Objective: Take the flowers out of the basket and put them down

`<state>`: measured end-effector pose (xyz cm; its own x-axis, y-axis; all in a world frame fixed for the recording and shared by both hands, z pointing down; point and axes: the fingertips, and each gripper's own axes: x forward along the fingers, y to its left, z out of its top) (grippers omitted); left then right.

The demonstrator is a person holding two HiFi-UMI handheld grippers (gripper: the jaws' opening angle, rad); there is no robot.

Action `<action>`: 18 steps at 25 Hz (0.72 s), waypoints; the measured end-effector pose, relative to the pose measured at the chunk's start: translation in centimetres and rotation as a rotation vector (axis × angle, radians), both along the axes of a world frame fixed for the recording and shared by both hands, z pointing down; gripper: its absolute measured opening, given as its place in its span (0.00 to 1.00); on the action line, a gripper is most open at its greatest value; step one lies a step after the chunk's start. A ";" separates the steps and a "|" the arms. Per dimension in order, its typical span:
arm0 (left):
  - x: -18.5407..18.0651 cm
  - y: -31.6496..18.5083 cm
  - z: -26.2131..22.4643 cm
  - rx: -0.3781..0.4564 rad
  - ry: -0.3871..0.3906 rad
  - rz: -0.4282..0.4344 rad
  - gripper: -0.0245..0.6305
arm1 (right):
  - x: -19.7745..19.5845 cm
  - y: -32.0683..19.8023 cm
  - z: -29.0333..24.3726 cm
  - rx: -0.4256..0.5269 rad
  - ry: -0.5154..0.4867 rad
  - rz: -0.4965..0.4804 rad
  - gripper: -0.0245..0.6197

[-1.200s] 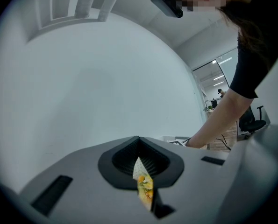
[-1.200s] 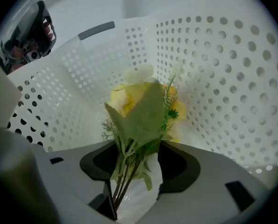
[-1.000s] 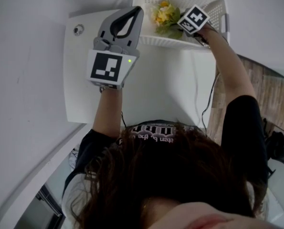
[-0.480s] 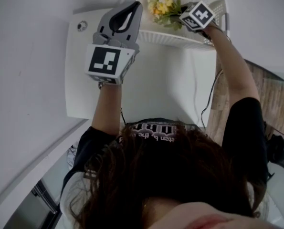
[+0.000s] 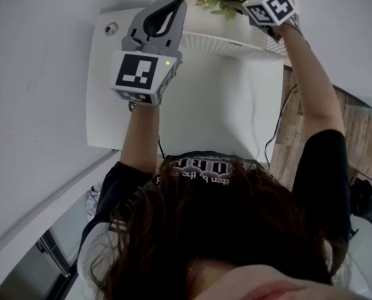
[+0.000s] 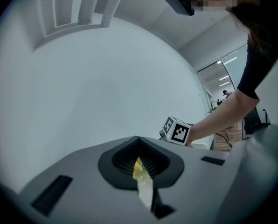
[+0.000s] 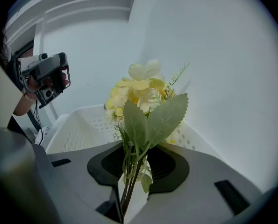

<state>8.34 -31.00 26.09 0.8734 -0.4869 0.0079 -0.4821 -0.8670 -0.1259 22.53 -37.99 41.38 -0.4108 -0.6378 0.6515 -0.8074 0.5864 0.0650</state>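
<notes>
Right tool [image 7: 131,183]: jaws have just been closing and are clamped on the stems of the yellow flowers [image 7: 141,90], blooms upright toward 12 o'clock. White perforated basket [image 7: 80,129] lies behind at 9 o'clock. Left tool [image 7: 45,76] at 10 o'clock.

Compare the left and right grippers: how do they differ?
Left gripper: jaws together, nothing held. Right gripper: jaws have just been closing, clamped on the stems of the flowers. The left gripper points level; the right gripper tilts down above the basket. Both are grey, each with a marker cube.

Office rm, glass partn [image 6: 233,73], strip lights [image 6: 224,79]
</notes>
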 end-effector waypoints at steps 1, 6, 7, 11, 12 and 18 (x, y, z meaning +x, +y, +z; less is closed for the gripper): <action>-0.1 0.1 -0.1 -0.003 0.003 -0.004 0.03 | -0.3 0.0 -0.7 0.014 0.001 -0.004 0.23; -1.4 -0.3 -0.6 -0.010 0.014 -0.046 0.03 | -1.5 0.0 -3.3 0.066 -0.001 -0.027 0.23; -1.8 -0.4 -0.5 -0.005 0.012 -0.053 0.03 | -1.6 0.1 -3.7 0.073 -0.003 -0.029 0.23; -3.1 -0.4 -0.8 0.007 0.009 -0.090 0.03 | -2.4 0.3 -5.8 0.114 -0.017 -0.044 0.23; -3.3 -0.3 -0.9 0.009 0.008 -0.096 0.03 | -2.6 0.4 -6.2 0.123 -0.021 -0.048 0.23; -4.4 0.6 -0.9 0.017 -0.007 -0.133 0.03 | -4.4 1.6 -8.8 0.175 -0.056 -0.095 0.23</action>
<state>3.91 -30.45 25.18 0.8010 -0.5986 0.0046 -0.5919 -0.7931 -0.1439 18.12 -36.37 32.54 -0.5072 -0.6961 0.5082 -0.7541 0.6439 0.1293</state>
